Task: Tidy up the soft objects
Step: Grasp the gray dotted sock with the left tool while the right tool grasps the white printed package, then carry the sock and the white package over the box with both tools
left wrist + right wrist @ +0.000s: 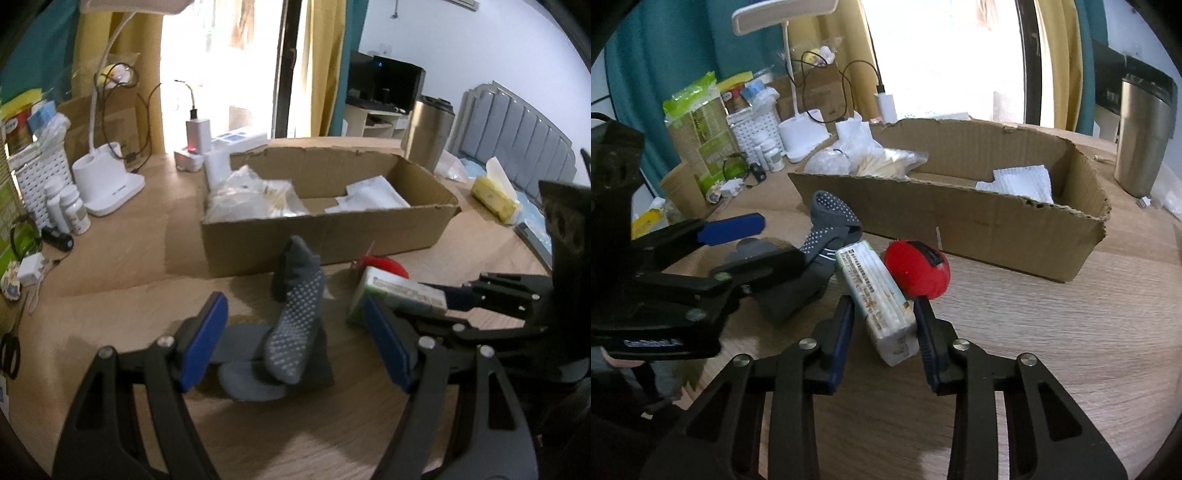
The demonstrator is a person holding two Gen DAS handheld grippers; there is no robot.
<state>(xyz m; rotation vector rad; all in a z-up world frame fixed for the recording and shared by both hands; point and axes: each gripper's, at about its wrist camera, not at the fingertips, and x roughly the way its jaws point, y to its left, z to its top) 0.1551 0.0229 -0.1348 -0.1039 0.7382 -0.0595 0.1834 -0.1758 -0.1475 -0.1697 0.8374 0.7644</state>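
a grey sock (295, 317) with pale grip dots lies crumpled on the wooden table, partly raised, in front of an open cardboard box (317, 236). just right of it lies a white tissue pack (877, 295), touching a red soft ball (918, 269) beside the box.

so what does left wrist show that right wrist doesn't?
Left wrist only: yellow tissue pack, grey headboard, monitor, scissors.

Right wrist only: green-topped package and stacked paper cups at far left.

Both: cardboard box, grey dotted socks, red ball, steel tumbler, white lamp base. Left tongs open around the socks; right tongs closed on the tissue packet.
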